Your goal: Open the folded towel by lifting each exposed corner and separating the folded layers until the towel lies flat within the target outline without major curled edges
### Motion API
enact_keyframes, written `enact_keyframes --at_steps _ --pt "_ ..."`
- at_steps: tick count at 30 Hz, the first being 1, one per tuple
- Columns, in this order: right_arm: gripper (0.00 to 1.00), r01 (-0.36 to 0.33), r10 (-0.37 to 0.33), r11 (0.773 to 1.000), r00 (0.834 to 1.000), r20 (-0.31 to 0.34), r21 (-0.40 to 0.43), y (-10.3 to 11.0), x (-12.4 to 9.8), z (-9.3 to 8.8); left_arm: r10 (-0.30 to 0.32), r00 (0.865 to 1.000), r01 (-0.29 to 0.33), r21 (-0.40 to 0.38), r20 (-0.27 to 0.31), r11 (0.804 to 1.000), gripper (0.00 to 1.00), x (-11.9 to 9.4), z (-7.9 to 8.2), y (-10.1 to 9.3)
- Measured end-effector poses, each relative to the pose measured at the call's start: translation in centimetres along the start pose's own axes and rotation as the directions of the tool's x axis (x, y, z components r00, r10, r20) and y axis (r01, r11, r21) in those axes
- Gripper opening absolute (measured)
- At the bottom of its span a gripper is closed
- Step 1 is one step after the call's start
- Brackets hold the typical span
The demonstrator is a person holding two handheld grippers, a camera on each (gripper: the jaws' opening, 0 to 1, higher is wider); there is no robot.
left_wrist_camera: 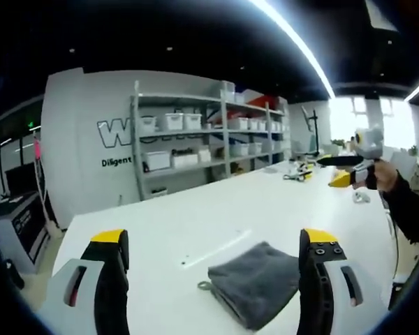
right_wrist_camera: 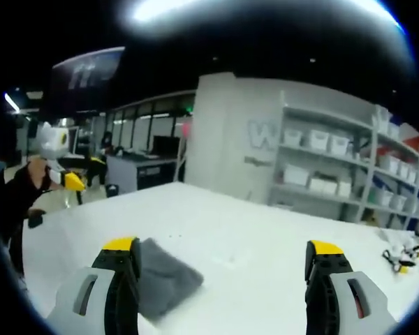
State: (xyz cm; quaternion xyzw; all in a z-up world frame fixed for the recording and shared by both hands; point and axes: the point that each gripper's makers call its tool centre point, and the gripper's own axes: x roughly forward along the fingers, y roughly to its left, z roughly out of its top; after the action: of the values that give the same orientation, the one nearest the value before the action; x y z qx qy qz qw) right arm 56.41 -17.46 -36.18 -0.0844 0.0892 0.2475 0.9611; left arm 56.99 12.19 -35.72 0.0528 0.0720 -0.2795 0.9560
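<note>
A folded dark grey towel lies on the white table, with a small loop at its near left corner. My left gripper is open above the table, and the towel sits low between its jaws, closer to the right one. In the right gripper view the same towel shows partly behind the left jaw. My right gripper is open above the table with nothing between its jaws. Each gripper appears in the other's view, held in a hand: the right gripper and the left gripper.
Metal shelves with white bins stand behind the table, seen also as shelves. Small tools lie at the far end of the table. A dark-sleeved arm is at the right edge. A thin line marks the tabletop.
</note>
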Motion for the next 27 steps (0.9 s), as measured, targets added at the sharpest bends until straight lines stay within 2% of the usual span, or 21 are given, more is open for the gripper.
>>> enact_keyframes --at_steps 2,3,4,5,7,9,11,13,17,20,22,23,25,26,27 --pt "1.00 -0.015 0.016 1.000 0.999 -0.034 0.014 0.1 0.2 -0.6 -0.002 1.000 0.002 0.004 -0.007 1.000 0.99 0.1 -0.1 0.1" --pt "1.00 -0.019 0.021 1.000 0.998 -0.063 0.020 0.1 0.3 -1.1 -0.071 0.996 0.072 0.028 -0.057 0.997 1.00 0.2 -1.0 -1.0" --pt "1.00 -0.020 0.022 1.000 0.998 -0.065 0.019 0.1 0.4 -1.2 -0.115 0.987 0.123 0.064 -0.115 0.990 1.00 0.3 -2.0 -1.7" --pt "1.00 -0.024 0.025 1.000 0.998 -0.066 0.014 0.2 0.6 -1.2 -0.115 0.983 0.130 0.105 -0.140 0.986 1.00 0.4 -2.5 -1.8" --pt "1.00 -0.038 0.038 0.999 0.997 -0.064 0.008 0.6 0.7 -1.3 -0.072 0.992 0.085 0.121 -0.104 0.989 1.00 0.9 -2.1 -1.2" --pt "1.00 -0.056 0.057 0.998 0.996 -0.067 0.020 0.7 0.9 -1.7 -0.083 0.996 0.086 0.088 -0.045 0.992 1.00 1.3 -1.0 -1.3" --pt "1.00 -0.054 0.056 0.998 0.998 -0.040 0.041 0.6 1.1 -1.6 -0.104 0.995 0.103 0.047 0.001 0.994 1.00 1.3 -0.2 -1.5" --pt "1.00 -0.047 0.049 0.997 0.998 -0.037 0.053 0.6 0.9 -1.7 -0.089 0.996 0.090 0.027 -0.008 0.996 1.00 1.3 -0.3 -0.9" --pt "1.00 -0.050 0.051 0.998 0.999 -0.017 0.050 0.9 0.8 -1.2 -0.058 0.998 0.058 0.042 -0.014 0.997 1.00 0.9 -0.6 -0.1" --pt "1.00 -0.060 0.058 0.996 0.998 0.021 0.073 1.3 1.4 -0.5 -0.094 0.994 0.098 0.065 -0.057 0.993 1.00 0.7 -2.0 -0.8" --pt "1.00 -0.072 0.070 0.994 0.997 0.023 0.079 1.7 1.8 -0.6 -0.087 0.996 0.088 0.050 -0.014 0.995 1.00 0.7 -1.8 -0.7" --pt "1.00 -0.079 0.077 0.994 0.997 0.022 0.075 2.1 2.2 -0.6 -0.083 0.997 0.083 0.020 -0.001 0.996 1.00 0.7 -2.0 -0.6" --pt "1.00 -0.081 0.079 0.995 0.996 0.027 0.050 2.4 2.5 -0.3 -0.076 0.997 0.076 0.018 0.012 0.997 1.00 0.7 -2.3 -0.2" --pt "1.00 -0.078 0.076 0.996 0.996 0.035 0.046 2.5 2.7 -0.1 -0.063 0.997 0.062 0.024 0.036 0.998 0.99 0.8 -1.9 0.2" --pt "1.00 -0.077 0.075 0.996 0.996 0.046 0.038 2.5 3.0 0.3 -0.048 0.997 0.049 -0.013 0.067 0.999 0.99 0.9 -1.4 0.7"
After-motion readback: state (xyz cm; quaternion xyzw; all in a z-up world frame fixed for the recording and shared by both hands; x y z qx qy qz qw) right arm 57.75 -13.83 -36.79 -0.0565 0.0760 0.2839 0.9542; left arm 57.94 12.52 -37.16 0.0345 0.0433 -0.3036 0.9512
